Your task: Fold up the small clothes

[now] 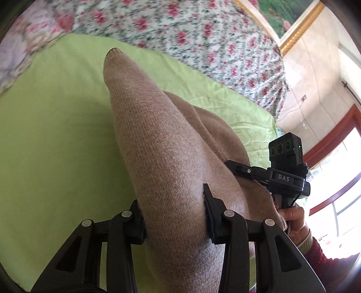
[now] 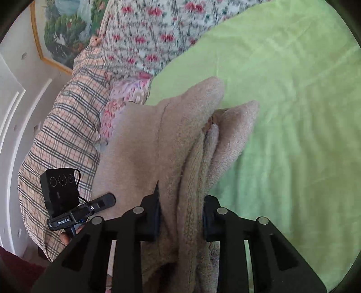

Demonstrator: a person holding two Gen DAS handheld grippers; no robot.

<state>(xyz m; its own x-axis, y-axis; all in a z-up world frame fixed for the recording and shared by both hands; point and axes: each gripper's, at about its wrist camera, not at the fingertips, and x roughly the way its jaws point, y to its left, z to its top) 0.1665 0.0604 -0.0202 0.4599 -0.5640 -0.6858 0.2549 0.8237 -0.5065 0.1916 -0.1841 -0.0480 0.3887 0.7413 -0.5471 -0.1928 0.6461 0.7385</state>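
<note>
A tan knitted garment [image 1: 158,139] hangs over a light green sheet [image 1: 56,135]. My left gripper [image 1: 173,214] is shut on a thick fold of it, and the knit stretches forward from the jaws to a pointed end. My right gripper [image 2: 181,216] is shut on another bunched edge of the same garment [image 2: 158,139], whose folds droop ahead onto the green sheet [image 2: 293,112]. The right gripper also shows in the left wrist view [image 1: 230,165], at the garment's right side. The left gripper shows in the right wrist view [image 2: 110,199], at the garment's left.
A floral quilt [image 1: 203,38] lies along the far side of the sheet. A plaid cloth [image 2: 63,139] and a pink patterned cloth [image 2: 121,99] are piled at the left in the right wrist view. A framed painting [image 1: 288,18] hangs on the wall and a window [image 1: 334,180] is to the right.
</note>
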